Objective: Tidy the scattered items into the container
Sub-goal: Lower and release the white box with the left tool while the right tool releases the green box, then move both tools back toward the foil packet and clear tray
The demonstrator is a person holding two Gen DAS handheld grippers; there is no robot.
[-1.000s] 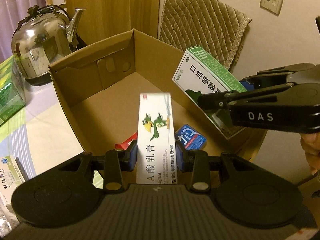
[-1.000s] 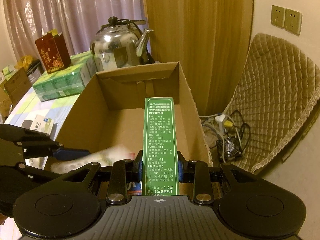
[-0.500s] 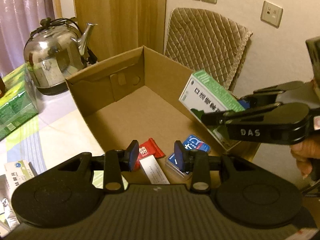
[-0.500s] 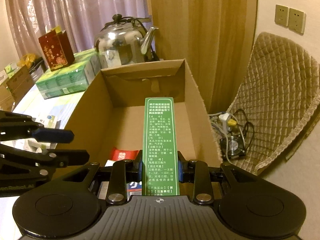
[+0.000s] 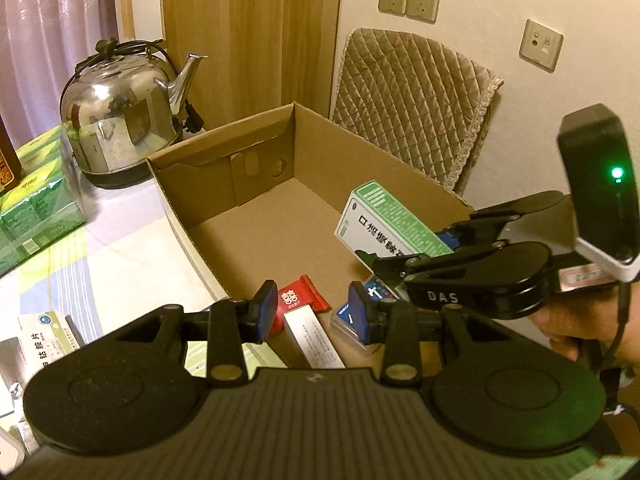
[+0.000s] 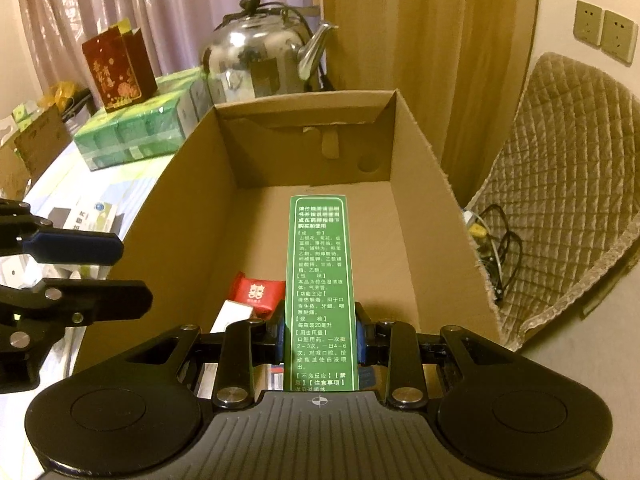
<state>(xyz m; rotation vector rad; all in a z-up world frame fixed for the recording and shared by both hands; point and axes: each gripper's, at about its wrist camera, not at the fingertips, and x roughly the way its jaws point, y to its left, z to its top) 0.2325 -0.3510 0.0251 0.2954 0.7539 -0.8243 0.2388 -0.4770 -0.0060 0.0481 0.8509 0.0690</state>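
Observation:
An open cardboard box [image 5: 260, 160] [image 6: 192, 208] stands on the table. On its floor lie a white medicine carton [image 5: 314, 336] [image 6: 232, 316], a red packet [image 5: 300, 300] [image 6: 254, 292] and a blue-labelled case [image 5: 346, 320]. My left gripper [image 5: 314, 308] [image 6: 116, 272] hovers over the box's near-left rim, open, with nothing between its blue pads. My right gripper [image 6: 320, 332] is shut on a long green medicine box [image 6: 320, 272] [image 5: 384, 220], held tilted down over the inside of the cardboard box, on its right side.
A steel kettle [image 5: 120, 128] and green tissue packs [image 5: 32, 200] stand behind the box; a red gift bag [image 6: 116, 72] sits on the packs. More medicine boxes [image 5: 40, 336] lie on the table to the left. A quilted chair [image 5: 408, 100] and floor cables [image 6: 492, 240] are to the right.
My left gripper let go of the white carton, which now lies in the cardboard box, and drew back and up. My right gripper eased further over the box with the green medicine box.

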